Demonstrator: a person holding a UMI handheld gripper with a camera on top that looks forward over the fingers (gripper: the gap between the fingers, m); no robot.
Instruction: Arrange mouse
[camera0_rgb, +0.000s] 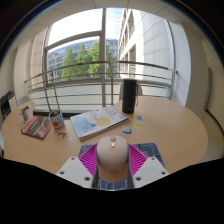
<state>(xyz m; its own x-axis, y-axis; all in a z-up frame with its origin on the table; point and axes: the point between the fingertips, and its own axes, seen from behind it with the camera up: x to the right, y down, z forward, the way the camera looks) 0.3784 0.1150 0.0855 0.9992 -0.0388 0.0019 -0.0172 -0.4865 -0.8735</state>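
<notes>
A beige computer mouse with a scroll wheel sits between my gripper's two fingers, whose magenta pads press against both its sides. The gripper is shut on the mouse and holds it over a blue-patterned mouse mat on the round wooden table. Whether the mouse touches the mat cannot be seen.
An open magazine lies just beyond the mouse. A black cylindrical speaker stands at the table's far edge. Books and a small cup lie to the left. A railing and windows stand behind the table.
</notes>
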